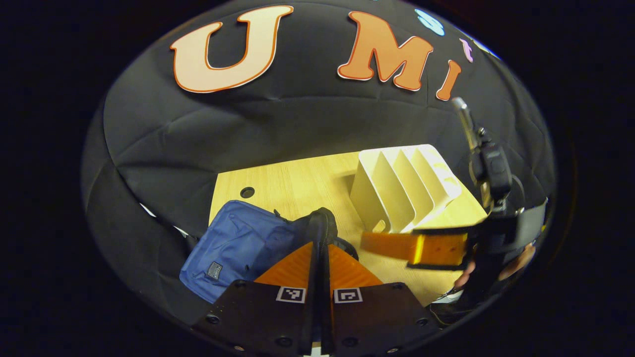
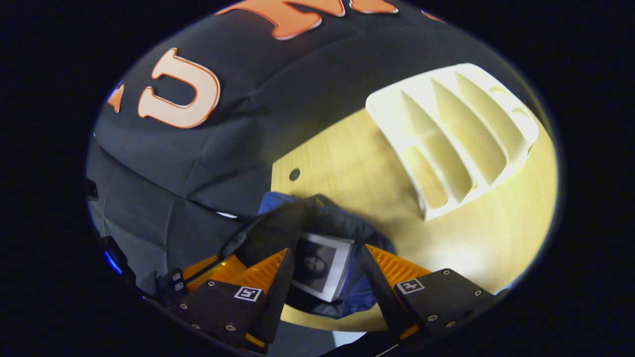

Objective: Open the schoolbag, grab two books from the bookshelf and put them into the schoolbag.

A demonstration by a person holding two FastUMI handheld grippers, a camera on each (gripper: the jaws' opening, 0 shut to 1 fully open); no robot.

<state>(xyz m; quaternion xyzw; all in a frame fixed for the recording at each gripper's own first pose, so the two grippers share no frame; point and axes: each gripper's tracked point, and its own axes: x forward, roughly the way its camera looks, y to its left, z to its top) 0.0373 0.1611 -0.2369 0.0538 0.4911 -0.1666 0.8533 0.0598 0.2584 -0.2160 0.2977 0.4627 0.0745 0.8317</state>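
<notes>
The blue schoolbag [image 1: 238, 248] lies at the table's left end. My left gripper [image 1: 320, 263] is shut on the black rim of its mouth and holds it up. In the right gripper view the schoolbag [image 2: 317, 213] gapes open, and a book [image 2: 322, 267] with a white border and a dark picture sits inside it. My right gripper [image 2: 327, 250] is open over the mouth, with its orange fingers [image 2: 392, 267] either side of the book. From the left gripper view, the right gripper [image 1: 367, 244] reaches in level from the right. The white bookshelf [image 1: 402, 188] [image 2: 456, 134] stands with bare slots.
The light wooden table [image 1: 297, 183] [image 2: 496, 238] has a round cable hole [image 1: 246, 192] near its far left corner. Black cloth hangs close behind it. A hand [image 1: 516, 263] holds the right gripper at the table's right edge. Bare wood lies between bag and bookshelf.
</notes>
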